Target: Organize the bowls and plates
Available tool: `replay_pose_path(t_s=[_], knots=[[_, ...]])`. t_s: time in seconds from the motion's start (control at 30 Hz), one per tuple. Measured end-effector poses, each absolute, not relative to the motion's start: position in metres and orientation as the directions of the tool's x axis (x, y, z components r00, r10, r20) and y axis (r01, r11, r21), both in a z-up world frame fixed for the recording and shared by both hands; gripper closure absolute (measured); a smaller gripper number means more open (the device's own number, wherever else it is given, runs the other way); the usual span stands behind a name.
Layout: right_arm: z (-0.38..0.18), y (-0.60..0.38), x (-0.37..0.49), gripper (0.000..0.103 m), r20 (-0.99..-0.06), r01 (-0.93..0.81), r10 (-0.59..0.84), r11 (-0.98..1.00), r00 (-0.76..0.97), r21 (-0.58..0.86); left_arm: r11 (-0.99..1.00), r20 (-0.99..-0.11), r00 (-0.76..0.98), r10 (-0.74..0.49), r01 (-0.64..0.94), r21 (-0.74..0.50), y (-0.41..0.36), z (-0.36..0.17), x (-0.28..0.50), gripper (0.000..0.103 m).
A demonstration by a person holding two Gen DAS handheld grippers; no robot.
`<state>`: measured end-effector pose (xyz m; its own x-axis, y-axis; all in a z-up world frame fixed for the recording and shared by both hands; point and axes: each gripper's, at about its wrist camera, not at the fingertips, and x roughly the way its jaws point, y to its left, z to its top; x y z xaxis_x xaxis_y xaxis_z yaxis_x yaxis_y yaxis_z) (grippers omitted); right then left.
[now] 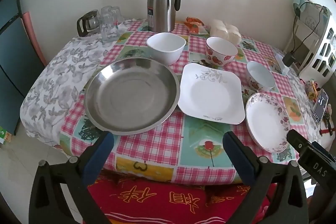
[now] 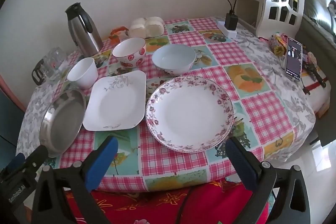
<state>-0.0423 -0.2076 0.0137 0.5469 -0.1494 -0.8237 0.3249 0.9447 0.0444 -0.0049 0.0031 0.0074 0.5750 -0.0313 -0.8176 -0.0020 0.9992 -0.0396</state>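
Note:
On the checked table lie a steel dish [image 1: 131,96] [image 2: 63,121], a square white plate [image 1: 211,93] [image 2: 115,102] and a round floral-rimmed plate [image 1: 267,121] [image 2: 189,110]. Behind them stand a plain white bowl [image 1: 166,47] [image 2: 83,72], a strawberry bowl [image 1: 221,54] [image 2: 129,55] and a pale blue bowl [image 1: 260,77] [image 2: 173,61]. My left gripper [image 1: 168,140] is open and empty over the table's front edge, below the steel dish and square plate. My right gripper [image 2: 171,146] is open and empty, its fingers either side of the floral plate's near rim.
A steel thermos jug [image 1: 162,2] [image 2: 83,28], glasses [image 1: 109,22] and a glass pot [image 1: 88,22] stand at the back left. Wrapped buns [image 1: 225,32] [image 2: 147,25] lie at the back. A phone [image 2: 293,60] and charger [image 2: 231,21] are at the right. A red cloth [image 1: 168,201] hangs below.

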Motion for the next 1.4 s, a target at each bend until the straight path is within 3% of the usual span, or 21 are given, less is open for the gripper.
replay_pose_path(t_s=[1.4], knots=[[0.0127,-0.2104,-0.0425,0.000,-0.824,0.330,-0.136,0.942,0.550,0.065,0.999,-0.831,0.556,-0.036,-0.008,-0.048,0.0069,0.0020,-0.0049,0.000]])
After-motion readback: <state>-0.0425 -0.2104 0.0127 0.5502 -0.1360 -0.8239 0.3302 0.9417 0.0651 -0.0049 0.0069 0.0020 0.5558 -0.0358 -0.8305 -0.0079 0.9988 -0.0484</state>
